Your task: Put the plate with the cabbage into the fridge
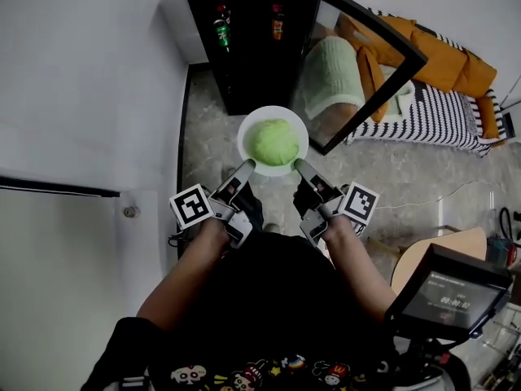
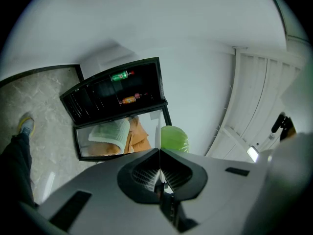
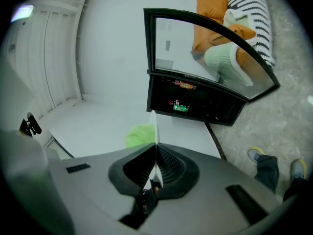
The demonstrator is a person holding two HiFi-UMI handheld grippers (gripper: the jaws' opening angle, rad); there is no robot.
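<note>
L gripper (image 2: 160, 153): jaws clamped on the thin white rim of the plate (image 1: 254, 121), which shows edge-on btwn the ribbed pads. R gripper (image 3: 155, 150): same, jaws closed on the rim at the opposite side.

Plate: round, white, shallow. It is held about level in the air btwn the 2 grippers, just in front of the fridge (image 1: 244, 63) and outside it.

Cabbage (image 1: 274, 141): pale green, rounded head w/ a slightly wrinkled top. It sits mid-plate & covers most of it, leaving a white ring of rim.

Fridge: small, black. Its black-framed glass door (image 1: 370, 59) is swung open to the right. Inside are a green can (image 1: 221, 32) & an orange bottle (image 1: 278, 24).

Beyond the door is a striped sofa (image 1: 444, 108) w/ orange cushions. Grey marbled floor (image 1: 423, 173) below.
</note>
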